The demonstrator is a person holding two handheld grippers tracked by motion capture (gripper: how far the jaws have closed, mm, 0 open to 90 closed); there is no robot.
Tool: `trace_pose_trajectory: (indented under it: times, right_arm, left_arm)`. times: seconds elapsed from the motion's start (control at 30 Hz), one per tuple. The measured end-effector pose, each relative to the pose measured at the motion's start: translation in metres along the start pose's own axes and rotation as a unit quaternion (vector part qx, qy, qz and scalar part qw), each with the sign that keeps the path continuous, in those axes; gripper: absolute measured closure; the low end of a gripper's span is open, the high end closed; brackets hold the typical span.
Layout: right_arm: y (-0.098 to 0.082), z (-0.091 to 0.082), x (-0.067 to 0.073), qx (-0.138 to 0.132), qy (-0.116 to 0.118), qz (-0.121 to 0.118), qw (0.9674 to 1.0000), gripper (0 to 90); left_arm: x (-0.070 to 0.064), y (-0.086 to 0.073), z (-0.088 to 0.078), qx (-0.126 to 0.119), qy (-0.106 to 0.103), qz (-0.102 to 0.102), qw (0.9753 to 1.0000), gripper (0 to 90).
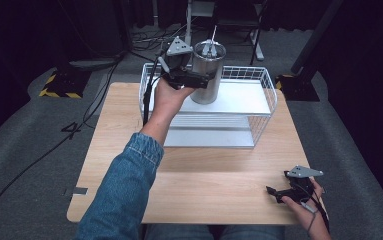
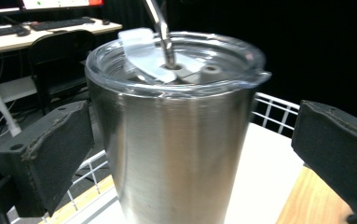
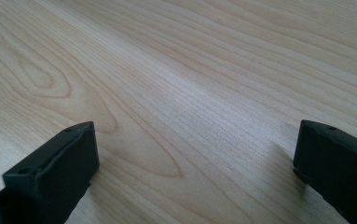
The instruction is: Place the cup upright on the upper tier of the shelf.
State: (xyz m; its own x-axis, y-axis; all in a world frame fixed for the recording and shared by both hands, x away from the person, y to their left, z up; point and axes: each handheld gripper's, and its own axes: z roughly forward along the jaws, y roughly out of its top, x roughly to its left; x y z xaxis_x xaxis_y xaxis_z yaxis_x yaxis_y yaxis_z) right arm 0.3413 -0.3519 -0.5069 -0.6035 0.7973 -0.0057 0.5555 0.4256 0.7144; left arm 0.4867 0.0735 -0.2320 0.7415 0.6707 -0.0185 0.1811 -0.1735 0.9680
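The brushed stainless-steel tumbler with a clear plastic lid and a metal straw (image 2: 176, 140) stands upright on the white upper shelf of the white wire basket rack (image 1: 259, 75), directly ahead of the left hand-held gripper (image 1: 201, 79) and between its two black jaws. In the left gripper view those jaws stand apart, one on each side of the steel wall with a visible gap on both sides, so the tumbler is bracketed but not clamped. The straw rises from a hole in the lid, beside a flipped-up translucent tab.

The step in hand looks like either the approach to a grasp or the release after setting the tumbler down; the pictures do not settle which. If a grasp is meant, the next move calls for closing the jaws squarely on the mid-body below the lid rim, then lifting straight up so the base clears the basket wire.

The right hand-held gripper (image 1: 285, 192) rests low over the light wooden counter (image 1: 204, 190) at the near right corner, well apart from the rack, its jaws apart with nothing between them.
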Motion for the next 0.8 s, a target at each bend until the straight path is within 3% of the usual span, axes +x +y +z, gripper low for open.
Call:
trace_pose_trajectory:
  times: [0.1,0.27,0.8]
  right_arm:
    - [0.000,0.000,0.000,0.000,0.000,0.001,1.0000,0.2]
    - [0.000,0.000,0.000,0.000,0.000,0.000,1.0000,0.2]
    - [0.000,0.000,0.000,-0.001,0.000,0.002,1.0000,0.5]
  left_arm:
    - [-0.003,0.001,-0.013,-0.004,-0.013,0.001,0.9999,0.0]
    - [-0.009,-0.001,-0.036,-0.004,-0.013,0.013,0.9998,0.0]
    - [-0.013,-0.027,-0.109,-0.018,0.004,0.003,0.9998,0.0]
